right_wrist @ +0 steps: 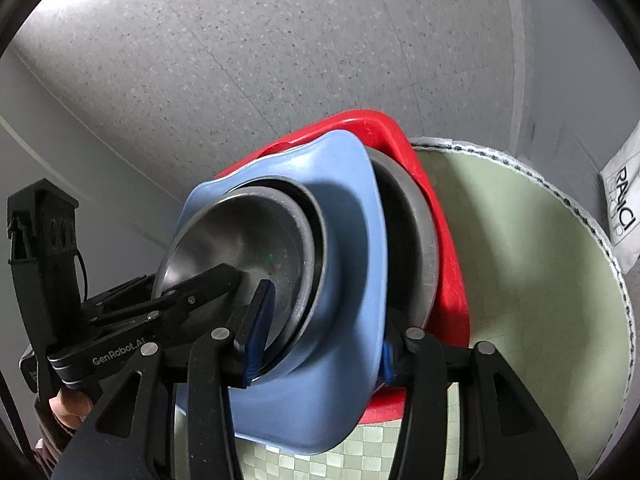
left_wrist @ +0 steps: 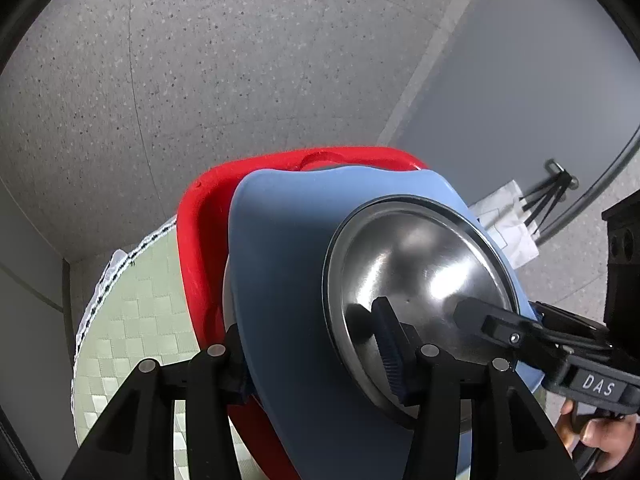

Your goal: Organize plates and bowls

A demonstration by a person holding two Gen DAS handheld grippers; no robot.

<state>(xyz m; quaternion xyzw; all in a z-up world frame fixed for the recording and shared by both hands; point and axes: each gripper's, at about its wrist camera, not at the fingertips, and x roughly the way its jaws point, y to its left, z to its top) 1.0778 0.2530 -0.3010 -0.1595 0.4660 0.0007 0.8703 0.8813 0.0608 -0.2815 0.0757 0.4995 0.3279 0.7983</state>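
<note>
A stack of dishes is held between both grippers above a round table. In the left wrist view a steel bowl (left_wrist: 420,276) lies in a blue plate (left_wrist: 288,264), over a red plate (left_wrist: 200,240). My left gripper (left_wrist: 316,344) is shut on the near edge of the stack. In the right wrist view the steel bowl (right_wrist: 248,248), blue plate (right_wrist: 352,240), a steel plate (right_wrist: 420,248) under it and the red plate (right_wrist: 452,280) show. My right gripper (right_wrist: 324,340) is shut on the stack from the opposite side.
A round table with a pale green checked cloth (right_wrist: 528,272) lies below; it also shows in the left wrist view (left_wrist: 132,320). Speckled grey floor (left_wrist: 240,60) surrounds it. A white bag (right_wrist: 624,216) stands at the right. A white bag with black handles (left_wrist: 516,224) is on the floor.
</note>
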